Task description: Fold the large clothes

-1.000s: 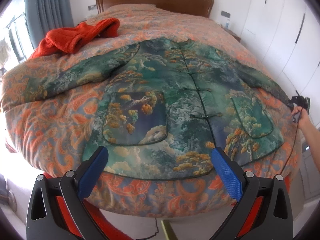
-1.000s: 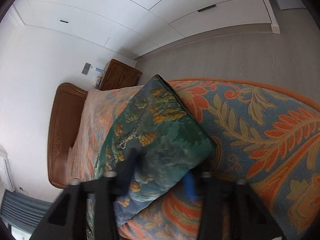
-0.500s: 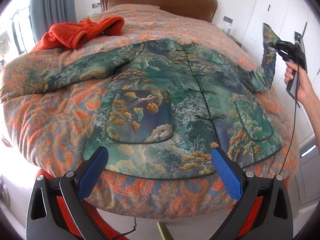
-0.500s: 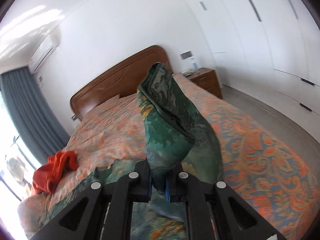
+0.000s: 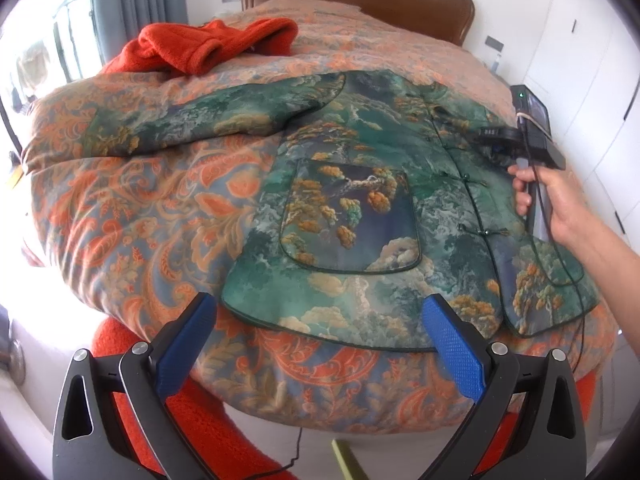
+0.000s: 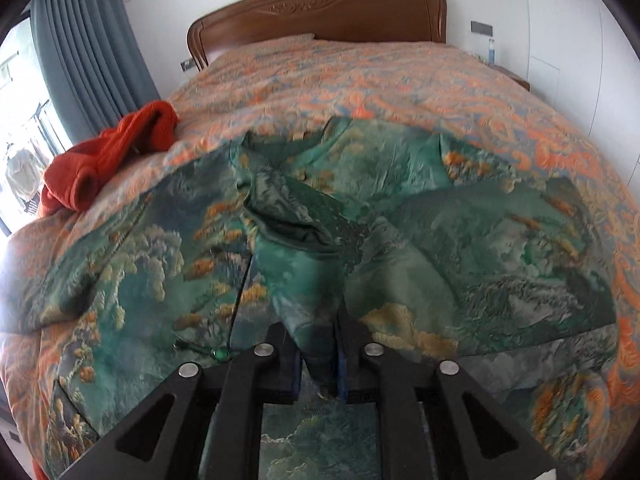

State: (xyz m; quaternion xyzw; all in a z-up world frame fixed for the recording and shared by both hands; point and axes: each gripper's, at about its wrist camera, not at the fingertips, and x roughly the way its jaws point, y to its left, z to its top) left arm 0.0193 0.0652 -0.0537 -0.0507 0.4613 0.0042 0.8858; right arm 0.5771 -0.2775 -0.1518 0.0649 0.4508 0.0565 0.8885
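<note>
A green jacket (image 5: 352, 216) with a cloud and tree print lies front up on the bed; one sleeve (image 5: 200, 124) stretches out to the left. My left gripper (image 5: 320, 344) is open and empty above the hem at the bed's near edge. A hand (image 5: 556, 200) holds my right gripper (image 5: 496, 140) over the jacket's right half. In the right wrist view the right gripper (image 6: 318, 360) pinches the other sleeve (image 6: 304, 276), which lies folded across the jacket's front (image 6: 480, 264). Its jaws are starting to open with the fabric still between them.
A crumpled red garment (image 5: 200, 44) lies at the bed's far left, also seen as the red garment (image 6: 104, 160). The orange patterned cover (image 5: 120, 208) fills the bed up to a wooden headboard (image 6: 320, 8). Grey curtains (image 6: 88, 48) hang left; white cupboards (image 5: 592, 60) stand right.
My right gripper lifted the sleeve from the bed's right edge, swung it up and over, and laid it across the jacket's front. The left gripper drifted slightly towards the hem.
</note>
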